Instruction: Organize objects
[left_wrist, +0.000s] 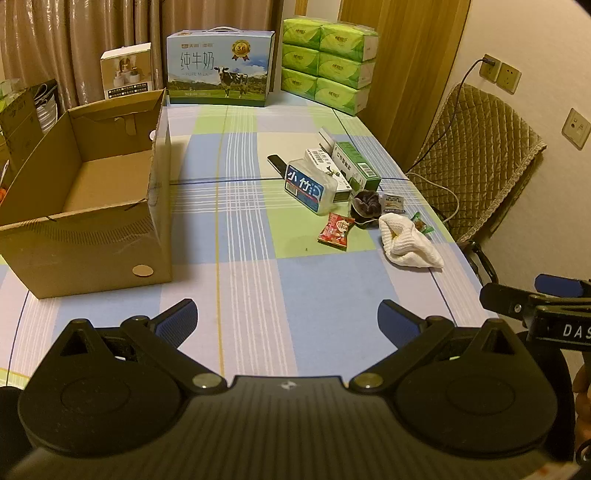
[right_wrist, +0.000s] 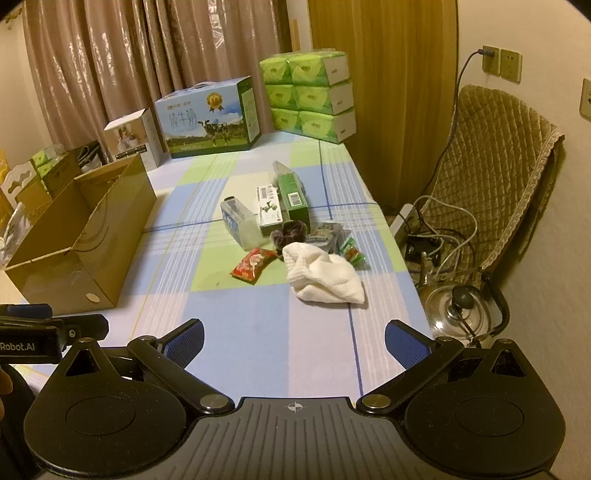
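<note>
Both the left gripper and the right gripper hover low in frame with jaws spread wide and empty over the checked blue-green bench. The open brown cardboard box stands at left. A white knitted cloth, red snack packet, dark scrunchie and small cartons cluster right of centre.

Matt brown corrugated cardboard box; smooth printed checked tablecloth. White ribbed knit cloth, glossy red snack packet (crinkled foil look). Polished metal kettle.
</note>
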